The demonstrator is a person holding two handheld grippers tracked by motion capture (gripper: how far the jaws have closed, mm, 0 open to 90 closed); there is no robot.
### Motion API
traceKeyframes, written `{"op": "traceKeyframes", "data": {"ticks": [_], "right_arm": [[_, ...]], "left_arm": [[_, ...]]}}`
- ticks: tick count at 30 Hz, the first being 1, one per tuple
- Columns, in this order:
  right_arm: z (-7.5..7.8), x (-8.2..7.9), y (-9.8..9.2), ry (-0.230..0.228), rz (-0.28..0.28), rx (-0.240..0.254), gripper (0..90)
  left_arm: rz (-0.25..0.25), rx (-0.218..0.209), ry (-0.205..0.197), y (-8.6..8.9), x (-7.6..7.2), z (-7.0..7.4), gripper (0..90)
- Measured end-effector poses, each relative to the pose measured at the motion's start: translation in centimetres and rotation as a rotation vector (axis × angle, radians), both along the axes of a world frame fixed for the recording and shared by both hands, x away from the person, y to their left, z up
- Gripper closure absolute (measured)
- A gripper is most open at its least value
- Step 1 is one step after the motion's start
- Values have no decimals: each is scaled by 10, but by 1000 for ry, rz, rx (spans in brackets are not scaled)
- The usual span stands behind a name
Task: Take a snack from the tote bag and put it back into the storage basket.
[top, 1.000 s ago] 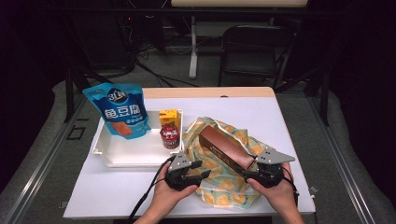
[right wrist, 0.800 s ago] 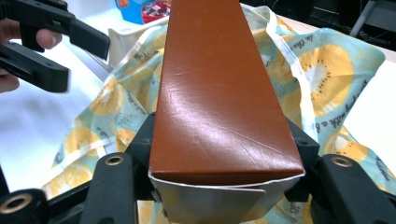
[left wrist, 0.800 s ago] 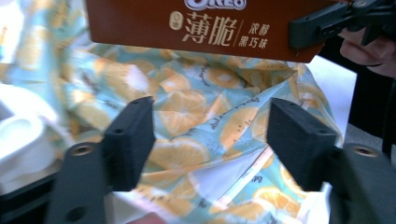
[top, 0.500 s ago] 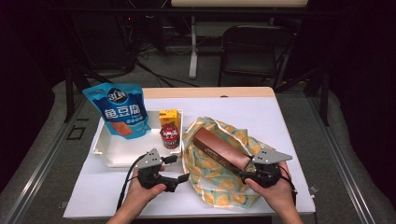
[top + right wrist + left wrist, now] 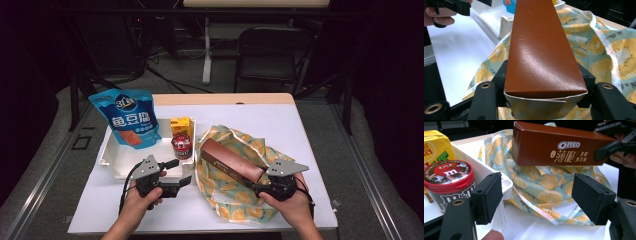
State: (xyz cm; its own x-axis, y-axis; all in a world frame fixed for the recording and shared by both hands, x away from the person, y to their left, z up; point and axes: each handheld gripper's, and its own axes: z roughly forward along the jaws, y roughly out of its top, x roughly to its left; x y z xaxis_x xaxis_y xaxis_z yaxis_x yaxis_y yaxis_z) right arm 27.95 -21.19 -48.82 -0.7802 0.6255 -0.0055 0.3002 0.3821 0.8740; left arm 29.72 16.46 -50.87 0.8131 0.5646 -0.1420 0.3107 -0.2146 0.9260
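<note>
Both grippers work over a lemon-print cloth bag (image 5: 235, 192): the right gripper (image 5: 264, 186) clamps the near end of a long brown cardboard biscuit box (image 5: 231, 162), its long axis running far-left above the bag. Left gripper (image 5: 177, 175), jaws just opened and apart on nothing, sits left of the bag, nearer its mouth edge.

- Biscuit box (image 5: 231, 161): brown, white lettering.
- Cloth bag (image 5: 240, 200): pale blue-green, yellow citrus-slice print.
- Pouch (image 5: 131, 119): blue.
- Carton (image 5: 181, 126): yellow.
- Candy tub (image 5: 182, 146): red lid.
- Tray (image 5: 116, 165): white.
</note>
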Motion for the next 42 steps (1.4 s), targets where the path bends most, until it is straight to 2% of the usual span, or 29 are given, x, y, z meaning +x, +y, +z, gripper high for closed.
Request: {"op": "traceKeyframes", "data": {"ticks": [1, 2, 3, 4, 7, 9, 11, 15, 20, 25, 33, 38, 40, 42], "right_arm": [[0, 0, 0, 0, 7, 8, 448], [0, -1, 0, 2, 20, 8, 448], [0, -1, 0, 1, 31, 7, 448], [1, -2, 0, 0, 42, 6, 448], [0, -3, 2, 3, 71, 4, 448], [0, -4, 2, 6, 85, -1, 447], [0, -5, 2, 10, 106, 7, 448], [0, -6, 4, 17, 152, 24, 447], [-1, -9, 11, 15, 206, 6, 447], [-2, -12, 18, 11, 269, -4, 447], [-3, -17, 23, 1, 322, -18, 446], [-2, -19, 24, -6, 350, -17, 447], [-2, -19, 24, -5, 358, -16, 447], [-2, -19, 24, -6, 365, -12, 447]], "left_arm": [[-23, 4, 7, 2, 1, 0, 222], [-24, 6, 5, 3, 1, -1, 221], [-58, 9, 17, 5, 2, -1, 206], [-70, 11, 23, 5, 3, -2, 180], [-77, 17, 9, 8, 5, -2, 144], [-118, 10, 16, 9, 8, -2, 60], [-155, 4, 6, 9, 10, -3, 23], [-202, 6, -20, 6, 10, -4, 27], [-206, 28, -32, 5, 9, -5, 25], [-220, 27, -42, 3, 8, -7, 54], [-254, 29, -67, -3, 4, -8, 103], [-293, 2, -76, -4, 2, -9, 123], [-322, -10, -73, -4, 2, -9, 144], [-324, -2, -76, -5, 0, -9, 151]]}}
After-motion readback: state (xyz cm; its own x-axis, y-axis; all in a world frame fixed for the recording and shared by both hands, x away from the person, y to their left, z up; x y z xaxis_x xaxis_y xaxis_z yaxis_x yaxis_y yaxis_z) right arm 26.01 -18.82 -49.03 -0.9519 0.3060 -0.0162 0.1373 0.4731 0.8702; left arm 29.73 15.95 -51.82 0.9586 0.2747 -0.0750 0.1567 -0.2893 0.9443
